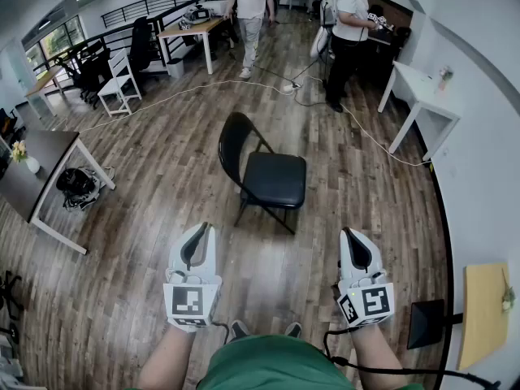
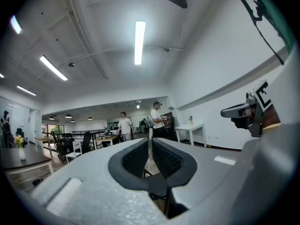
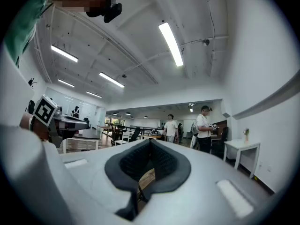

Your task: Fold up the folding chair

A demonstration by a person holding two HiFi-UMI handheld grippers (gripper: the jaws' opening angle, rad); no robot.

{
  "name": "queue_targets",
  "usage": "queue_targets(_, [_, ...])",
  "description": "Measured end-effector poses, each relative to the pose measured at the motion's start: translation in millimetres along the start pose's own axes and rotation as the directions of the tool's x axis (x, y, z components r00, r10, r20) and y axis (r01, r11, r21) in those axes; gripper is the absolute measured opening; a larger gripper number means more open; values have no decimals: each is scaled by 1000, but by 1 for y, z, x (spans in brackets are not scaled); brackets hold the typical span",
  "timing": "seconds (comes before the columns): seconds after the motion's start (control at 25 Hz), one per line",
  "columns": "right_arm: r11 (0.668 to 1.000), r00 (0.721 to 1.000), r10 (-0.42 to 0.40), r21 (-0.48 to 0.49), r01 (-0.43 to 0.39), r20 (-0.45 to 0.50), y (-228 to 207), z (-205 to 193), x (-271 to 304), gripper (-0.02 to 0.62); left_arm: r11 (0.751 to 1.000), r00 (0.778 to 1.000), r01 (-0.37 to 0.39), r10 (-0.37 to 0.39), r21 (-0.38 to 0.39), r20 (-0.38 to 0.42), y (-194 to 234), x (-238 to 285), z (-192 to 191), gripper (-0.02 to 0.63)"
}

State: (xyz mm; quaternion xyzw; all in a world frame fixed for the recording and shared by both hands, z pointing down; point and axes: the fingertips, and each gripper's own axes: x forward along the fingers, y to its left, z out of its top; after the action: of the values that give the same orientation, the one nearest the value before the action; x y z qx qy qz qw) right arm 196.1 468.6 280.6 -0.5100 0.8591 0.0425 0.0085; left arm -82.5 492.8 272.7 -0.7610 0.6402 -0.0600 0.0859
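A black folding chair (image 1: 264,173) stands unfolded on the wooden floor in the head view, seat toward me, backrest at its left. My left gripper (image 1: 197,227) is held level, below and left of the chair, well short of it, jaws shut with nothing between them. My right gripper (image 1: 348,231) is level, below and right of the chair, also shut and empty. In the left gripper view the jaws (image 2: 150,144) meet in a line and a sliver of the chair shows through the pad opening. The right gripper view shows its jaws (image 3: 150,150) closed too.
Two people stand at the far end, one in a white shirt (image 1: 249,15) and one by a dark counter (image 1: 349,31). A cable (image 1: 179,92) runs across the floor behind the chair. A white table (image 1: 422,96) stands at right, a dark desk (image 1: 36,173) at left, a bag (image 1: 77,187) beside it.
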Motion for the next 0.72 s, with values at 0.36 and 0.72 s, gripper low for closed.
queue_targets(0.36, [999,1000,17,27,-17,13,-20,-6,-1,3,1000,1000,0,0,13,-22,-21,11,-2,35])
queue_targets(0.72, [993,996,75,83,-78,38,-55,-11,-19,3,999,998,-38,38,3,-51,-64,18,-4,35])
